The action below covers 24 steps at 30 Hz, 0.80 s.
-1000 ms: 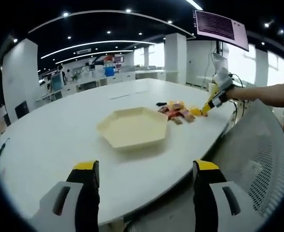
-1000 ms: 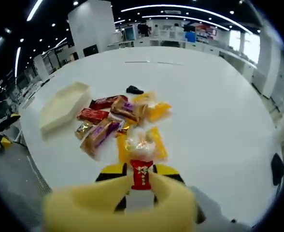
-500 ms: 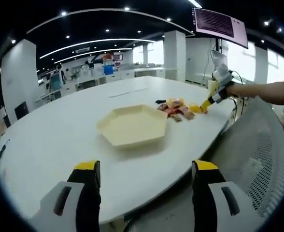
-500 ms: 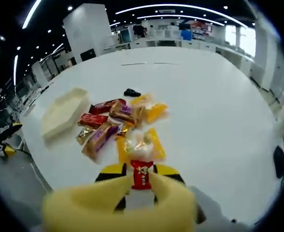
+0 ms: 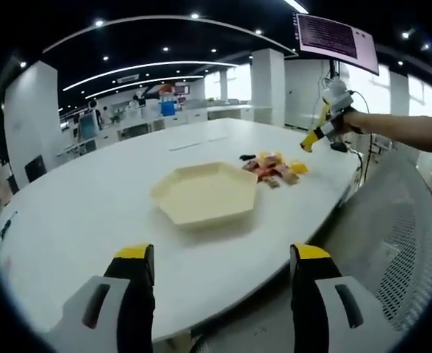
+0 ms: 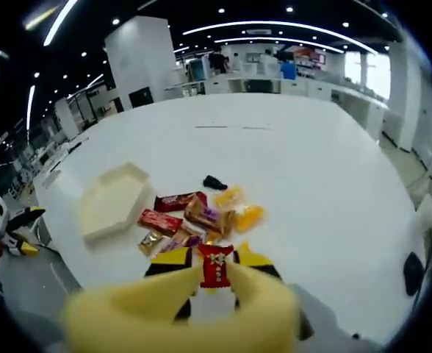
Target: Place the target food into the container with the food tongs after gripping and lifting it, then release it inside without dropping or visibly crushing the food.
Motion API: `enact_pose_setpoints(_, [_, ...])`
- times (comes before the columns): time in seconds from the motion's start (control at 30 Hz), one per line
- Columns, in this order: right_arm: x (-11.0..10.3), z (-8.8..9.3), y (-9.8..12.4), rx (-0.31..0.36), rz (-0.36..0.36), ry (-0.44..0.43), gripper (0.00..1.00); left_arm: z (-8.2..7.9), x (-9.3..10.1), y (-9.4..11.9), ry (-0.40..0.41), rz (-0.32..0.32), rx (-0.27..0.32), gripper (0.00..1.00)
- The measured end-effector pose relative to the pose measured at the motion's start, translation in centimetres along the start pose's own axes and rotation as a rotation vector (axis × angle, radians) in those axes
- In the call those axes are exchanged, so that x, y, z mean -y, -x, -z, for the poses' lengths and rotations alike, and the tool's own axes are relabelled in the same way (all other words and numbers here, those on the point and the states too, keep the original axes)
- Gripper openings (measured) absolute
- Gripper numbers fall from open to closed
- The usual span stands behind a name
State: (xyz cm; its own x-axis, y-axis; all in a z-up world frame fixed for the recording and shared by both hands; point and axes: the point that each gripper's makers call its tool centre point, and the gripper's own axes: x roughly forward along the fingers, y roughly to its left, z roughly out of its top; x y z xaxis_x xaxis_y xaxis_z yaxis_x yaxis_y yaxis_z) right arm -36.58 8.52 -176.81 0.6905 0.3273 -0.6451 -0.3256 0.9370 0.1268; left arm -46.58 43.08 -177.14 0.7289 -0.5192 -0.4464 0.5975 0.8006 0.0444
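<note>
While pinched by tongs (image 6: 178, 309): red candy (image 6: 215, 266)

The right gripper (image 5: 309, 140) has risen from the snack pile (image 5: 272, 168) and now hangs above and apart from it. The red-wrapped snack (image 6: 215, 266) has come up with it, clamped between the yellow tongs (image 6: 179, 312). In the right gripper view the pile sits farther off.
</note>
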Motion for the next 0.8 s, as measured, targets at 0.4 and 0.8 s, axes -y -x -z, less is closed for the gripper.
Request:
enact_pose_setpoints(0.4, [-5.2, -4.5, -2.3, 0.014, -0.078, 0.079, 0.21, 0.1, -0.4, 0.1, 0.005, -0.023, -0.005, 0.71])
enact_pose_setpoints(0.8, [-15.0, -8.7, -6.2, -0.013, -0.237, 0.233, 0.21, 0.2, -0.7, 0.3, 0.06, -0.036, 0.005, 0.65])
